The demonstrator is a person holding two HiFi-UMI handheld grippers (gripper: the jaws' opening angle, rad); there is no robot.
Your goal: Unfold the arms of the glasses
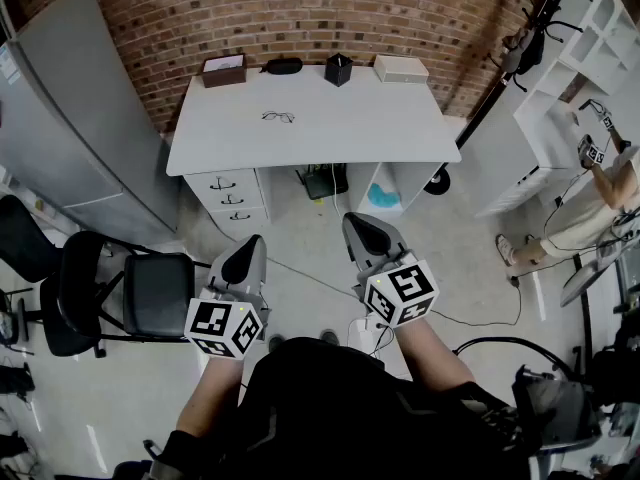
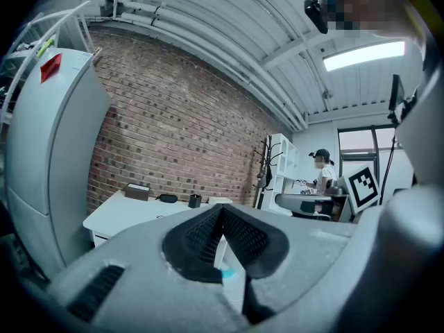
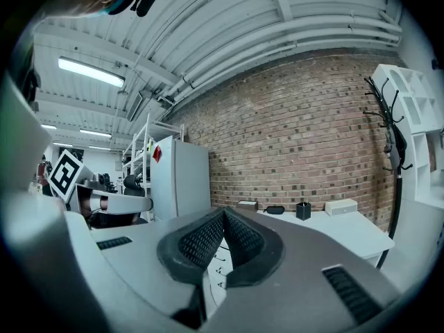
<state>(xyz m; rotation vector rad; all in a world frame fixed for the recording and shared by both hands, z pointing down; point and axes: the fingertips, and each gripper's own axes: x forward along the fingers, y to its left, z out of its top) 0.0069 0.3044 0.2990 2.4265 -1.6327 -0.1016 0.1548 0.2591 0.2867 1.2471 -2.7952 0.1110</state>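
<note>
Both of my claws were pressed together and empty. The left claw and the right claw hung side by side in front of my chest, pointing roughly level toward the desk at 12 o'clock. Each claw's own camera showed the ribbed pads meeting at the tip with nothing between them: left claw, right claw.

The glasses lay alone on the white tabletop, slightly toward 11 o'clock from me and well apart from both claws. They were too small in the picture for me to tell how the arms sat. As I judged it, nothing of the task was done. I had yet to approach the desk, steady the frame with one claw and swing each arm out with the other.

Only the head view showed the glasses plainly. It also showed a row along the brick wall at the back: a brown box, a black case, a black pen holder and a white box.

The left claw's view caught that row from low down, but I could not pick out the glasses there with certainty. At its 3 o'clock it showed a person by white shelves. The right claw's view hid the near tabletop behind its own pads. At its 9 o'clock it showed a tall grey cabinet.
</note>
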